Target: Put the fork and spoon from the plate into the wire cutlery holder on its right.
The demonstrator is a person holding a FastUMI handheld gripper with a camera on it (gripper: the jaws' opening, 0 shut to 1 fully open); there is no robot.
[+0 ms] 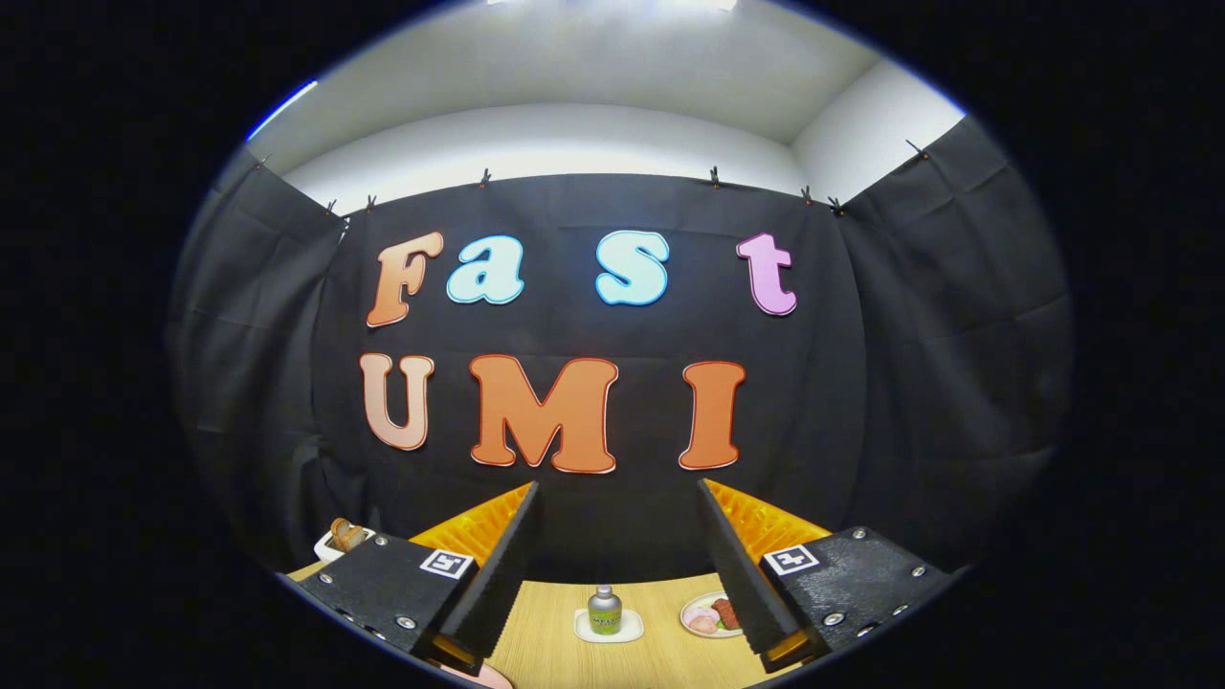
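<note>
Two fingers of my claw [617,565] stand wide apart, holding nothing, aimed level over the bench [660,660]. I judge the fork, spoon and holder lie below; I must tilt down.

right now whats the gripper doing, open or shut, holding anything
Gripper: open, fingers spread wide apart, holding nothing; a small bottle on the wooden table shows in the gap between them, farther off.

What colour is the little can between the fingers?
The can is grey with a green label, seen in the gripper view, beyond the open fingers.
</note>
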